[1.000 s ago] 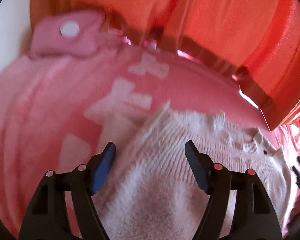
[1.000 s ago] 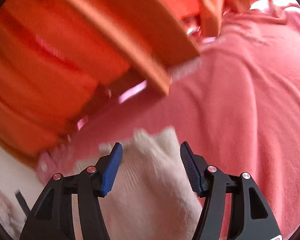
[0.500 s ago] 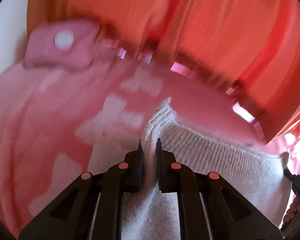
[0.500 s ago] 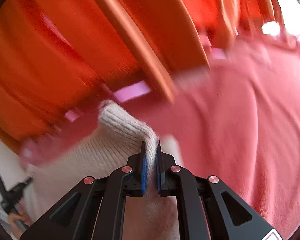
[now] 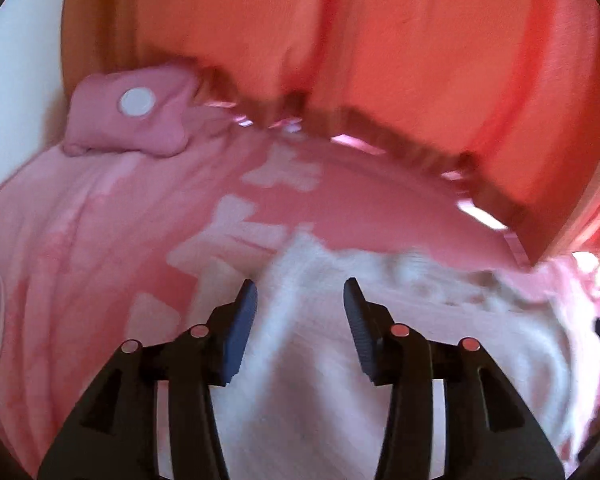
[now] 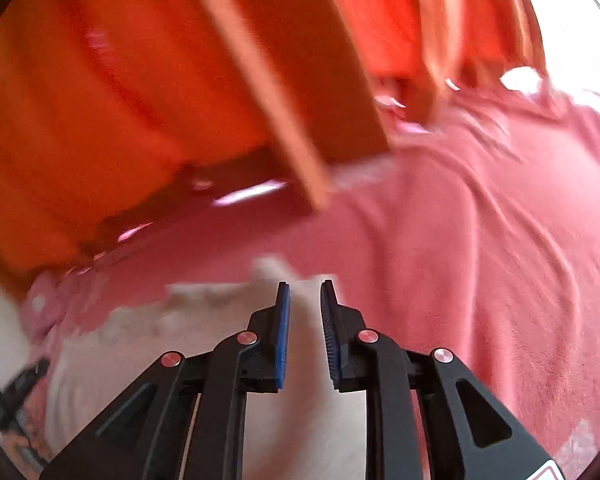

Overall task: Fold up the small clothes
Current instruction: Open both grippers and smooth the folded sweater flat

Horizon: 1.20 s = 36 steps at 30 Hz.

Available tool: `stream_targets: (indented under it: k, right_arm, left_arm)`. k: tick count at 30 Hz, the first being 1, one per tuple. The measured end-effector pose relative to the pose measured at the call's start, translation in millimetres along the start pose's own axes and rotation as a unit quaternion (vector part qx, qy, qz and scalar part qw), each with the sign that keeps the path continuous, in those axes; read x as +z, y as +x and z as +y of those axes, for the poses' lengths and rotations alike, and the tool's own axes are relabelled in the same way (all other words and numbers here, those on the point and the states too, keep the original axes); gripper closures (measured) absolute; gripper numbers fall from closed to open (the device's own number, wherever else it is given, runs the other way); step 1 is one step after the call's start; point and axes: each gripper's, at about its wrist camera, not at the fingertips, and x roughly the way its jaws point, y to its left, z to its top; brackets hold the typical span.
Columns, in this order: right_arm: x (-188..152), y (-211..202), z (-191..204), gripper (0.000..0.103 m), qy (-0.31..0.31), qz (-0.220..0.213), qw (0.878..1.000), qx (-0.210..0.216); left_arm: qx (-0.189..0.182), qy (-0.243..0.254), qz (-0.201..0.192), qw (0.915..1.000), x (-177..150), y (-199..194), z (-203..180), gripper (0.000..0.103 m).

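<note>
With both the left gripper (image 5: 300, 300) and right gripper (image 6: 304, 304) spread just above the cream knit sweater (image 5: 324, 360) on the pink blanket (image 5: 80, 240), draw the jaws straight back so no knit snags, then smooth the fold flat.

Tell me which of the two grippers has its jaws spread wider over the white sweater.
The left gripper: a broad stretch of white knit sweater shows between its fingers, while the right gripper leaves only a narrow gap.

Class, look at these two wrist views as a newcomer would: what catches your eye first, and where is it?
First, the cream knitted garment, lying on the pink blanket right in front of both cameras. The left tongs stand wide open over it; the right tongs show a narrower gap at its edge. Behind, orange-lit wooden furniture fills the upper half, and a small pink pillow with a white dot sits at the blanket's far left.
</note>
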Motion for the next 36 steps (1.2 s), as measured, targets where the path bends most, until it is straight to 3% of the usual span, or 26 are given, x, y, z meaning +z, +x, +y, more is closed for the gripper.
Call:
stream_targets:
  k: [2, 5, 6, 8, 9, 11, 12, 14, 17, 18, 20, 22, 24, 26, 27, 29, 30, 32, 36]
  right_arm:
    - [-22.4, 0.0, 39.2, 0.085, -0.046, 0.05, 0.996, 0.064]
    - [-70.9, 5.9, 89.8, 0.086, -0.098, 0.134, 0.977, 0.136]
    - [-87.6, 11.5, 101.3, 0.086, -0.117, 0.164, 0.969, 0.144]
    - [-110.6, 21.3, 110.1, 0.095, -0.157, 0.195, 0.962, 0.112]
    - [-111.9, 21.2, 104.5, 0.1, -0.163, 0.19, 0.963, 0.098]
    - [-97.8, 14.0, 72.8, 0.101, -0.111, 0.179, 0.975, 0.071]
    - [-88.4, 7.1, 41.1, 0.101, -0.064, 0.164, 0.984, 0.026]
    - [-84.2, -2.9, -10.8, 0.103, 0.02, 0.159, 0.987, -0.031]
    - [-78.3, -23.3, -58.9, 0.103, 0.118, 0.128, 0.984, -0.026]
    - [-76.4, -32.9, -60.2, 0.103, 0.114, 0.104, 0.987, -0.042]
    - [-76.2, -45.1, -48.1, 0.089, 0.075, 0.076, 0.993, -0.05]
    - [-83.3, -33.5, -39.1, 0.089, 0.052, 0.102, 0.992, -0.051]
    - [-88.0, -4.9, -41.1, 0.093, 0.044, 0.148, 0.984, -0.09]
    - [-83.0, -14.3, -40.2, 0.097, 0.049, 0.12, 0.987, -0.096]
    - [-80.6, -24.6, -35.1, 0.096, 0.044, 0.09, 0.991, -0.091]
    - [-80.6, -32.1, -27.9, 0.092, 0.04, 0.073, 0.994, -0.068]
    - [-82.0, -26.2, -27.7, 0.092, 0.035, 0.086, 0.993, -0.072]
    - [-89.9, 0.0, -33.3, 0.096, 0.03, 0.153, 0.982, -0.108]
    - [-83.6, -21.4, -26.3, 0.093, 0.024, 0.091, 0.991, -0.099]
  left_arm:
    - [-0.039, 0.007, 0.007, 0.9992, -10.7, -14.8, -17.8, 0.06]
    - [-0.091, 0.04, 0.049, 0.9939, -43.5, -22.7, -50.3, 0.06]
    - [-0.092, 0.051, 0.064, 0.9924, -54.6, -21.4, -56.9, 0.06]
    - [-0.063, 0.074, 0.106, 0.9895, -83.1, -13.2, -64.2, 0.06]
    - [-0.045, 0.084, 0.113, 0.9891, -93.7, -11.4, -61.9, 0.06]
    - [-0.032, 0.099, 0.094, 0.99, -98.6, -20.4, -57.4, 0.06]
    - [-0.014, 0.098, 0.089, 0.9911, -98.7, -26.1, -49.8, 0.06]
    - [0.007, 0.072, 0.089, 0.9934, -101.7, -30.9, -28.9, 0.06]
    - [-0.003, 0.039, 0.079, 0.9961, -104.0, -38.4, -12.7, 0.061]
    - [0.0, 0.042, 0.074, 0.9964, -104.7, -40.0, -12.9, 0.062]
    - [0.009, 0.053, 0.069, 0.9962, -107.3, -40.7, -16.5, 0.062]
    - [0.019, 0.062, 0.065, 0.9958, -111.2, -43.3, -19.6, 0.061]
    - [0.028, 0.068, 0.063, 0.9954, -112.9, -42.1, -24.0, 0.06]
    - [0.03, 0.067, 0.061, 0.9954, -114.2, -42.6, -23.7, 0.06]
    - [0.031, 0.065, 0.061, 0.9956, -114.9, -43.0, -23.6, 0.06]
    - [0.028, 0.064, 0.061, 0.9957, -115.0, -43.5, -21.5, 0.059]
    - [0.027, 0.064, 0.061, 0.9957, -115.7, -44.6, -21.0, 0.059]
    - [0.027, 0.067, 0.06, 0.9956, -116.8, -44.8, -21.2, 0.059]
    - [0.016, 0.053, 0.052, 0.9971, -116.4, -51.3, -18.2, 0.058]
